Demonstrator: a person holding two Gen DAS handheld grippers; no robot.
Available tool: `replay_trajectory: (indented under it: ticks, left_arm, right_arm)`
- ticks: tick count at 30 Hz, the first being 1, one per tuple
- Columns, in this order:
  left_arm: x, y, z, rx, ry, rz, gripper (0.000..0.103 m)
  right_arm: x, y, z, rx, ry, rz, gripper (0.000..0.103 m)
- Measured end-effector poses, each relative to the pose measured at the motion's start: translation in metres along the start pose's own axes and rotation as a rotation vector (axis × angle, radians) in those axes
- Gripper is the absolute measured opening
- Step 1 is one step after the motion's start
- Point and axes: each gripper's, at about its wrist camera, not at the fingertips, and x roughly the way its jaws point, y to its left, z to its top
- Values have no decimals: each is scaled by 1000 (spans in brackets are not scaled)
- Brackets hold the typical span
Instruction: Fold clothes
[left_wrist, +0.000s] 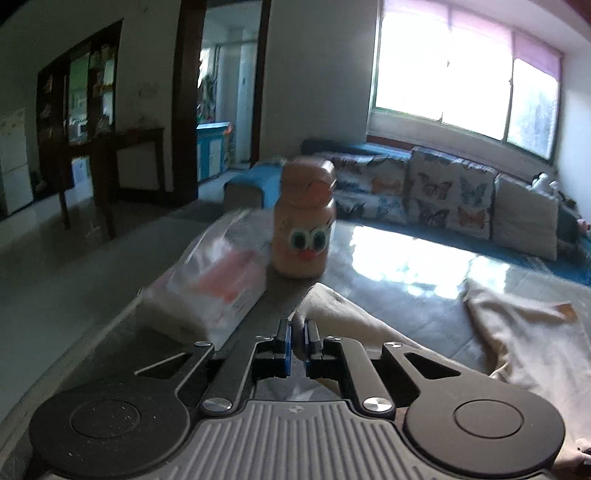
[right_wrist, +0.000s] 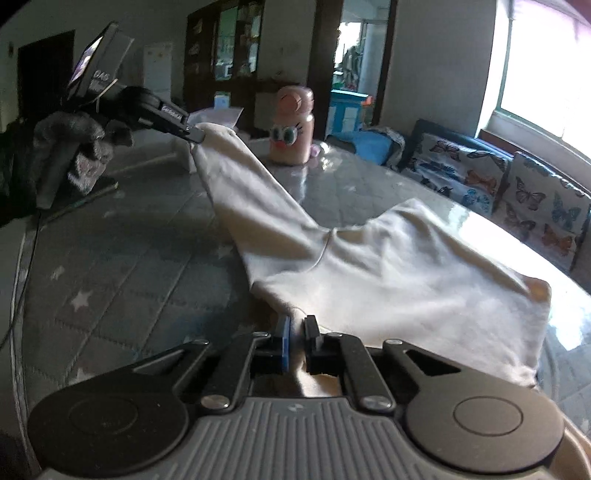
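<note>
Cream fabric garment (right_wrist: 369, 266) spans between both grips — long axis runs from right hand-held gripper (right_wrist: 296, 328) diagonally to left hand-held gripper (right_wrist: 195, 134). Both pinch cloth narrowly; left end raised off the glossy table (right_wrist: 129, 258).

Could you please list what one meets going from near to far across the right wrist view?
right gripper → cream garment → left gripper pinching its far end → peach bottle with cartoon eyes → dark cabinet

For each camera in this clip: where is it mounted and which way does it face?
Left wrist: on left tongs, facing jar, bag, sofa; own fingers shut on cloth.
Right wrist: on right tongs, looking across table at left tongs; both shut on cloth.
Shared: cloth, jar, sofa.
</note>
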Motion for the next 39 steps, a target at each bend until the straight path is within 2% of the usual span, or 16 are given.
replay_trajectory:
  ticks: [6,10,12,18,22,23,27,29,34,37,39]
  left_arm:
    - [5,5,6,17,-3,27,8]
    - [30,9,-1,11,84,57,8]
    - [38,11,-8,18,110,73,8]
    - [49,19,-20,1,159,89,11]
    - [43,20,-20,-1,157,90,15]
    - [40,19,-20,2,153,92,16]
    - [27,14,-17,16,133,89,36]
    - [19,7,-16,31,122,71,37]
    - [-5,-36,-20,109,101,-50,37]
    - [-18,-75,-27,169,103,-153,37]
    - [-26,-104,-33,210,108,-224,35]
  right_arm:
    - [-6,0,-5,-7,-5,37,7]
    - [-8,3,-8,-14,-1,51,10]
    - [-13,4,-9,-9,-5,54,18]
    - [-44,-10,-15,75,-31,60,21]
    - [-66,-51,-31,214,-30,-26,25]
    - [-71,-62,-37,251,-26,-55,28]
    - [-86,-105,-64,390,-3,-182,30]
    - [-96,-130,-84,479,7,-264,31]
    - [-123,-184,-132,661,19,-432,31]
    - [-136,-211,-154,724,22,-507,31]
    - [-140,-224,-164,759,14,-524,31]
